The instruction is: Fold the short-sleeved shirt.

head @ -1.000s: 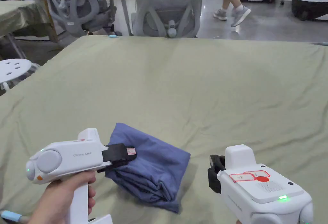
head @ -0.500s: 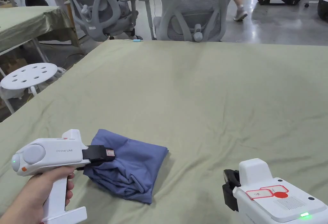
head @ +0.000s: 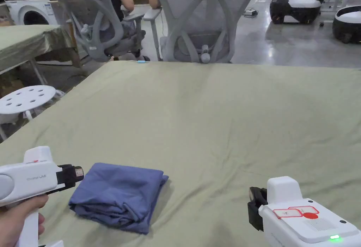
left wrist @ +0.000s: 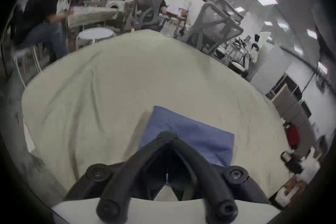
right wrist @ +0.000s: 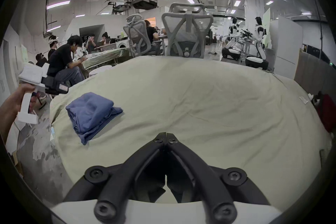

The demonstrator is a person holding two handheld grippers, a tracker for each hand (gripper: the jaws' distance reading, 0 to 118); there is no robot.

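Behind everything, an open workroom is stretching across the top of the head view, with two grey mesh chairs (head: pixel 208 18) standing at the far edge of the work surface and a white stool (head: pixel 24 99) at the left edge of the frame. Other people are sitting at another covered table farther back, at the left of the right gripper view.

Covering the middle and lower part of the frame, the tabletop (head: pixel 229 117) is lying under an olive-green cloth with soft wrinkles. I think the cloth is giving a soft, even ground for the folding.

In the lower left of the head view, the short-sleeved shirt (head: pixel 118 196) is lying on this cloth as a compact blue packet of several layers, with its layered edges toward the bottom of the frame. Nothing is touching it. From this I am judging that the folding is finished, or nearly so.

At the lower right corner, the right tool (head: pixel 252 203) is hovering over bare cloth, well apart from the shirt. In the right gripper view its jaws are meeting at the tips with nothing between them, so it seems to have no work at this moment.

At the left edge, the left tool (head: pixel 78 173) is hanging just beside the left side of the packet, held by a hand (head: pixel 14 219). In the left gripper view its jaws are also pressed together at the tips and empty, with the shirt lying just beyond them. It seems to be standing clear of the shirt so that the folds are not disturbed.
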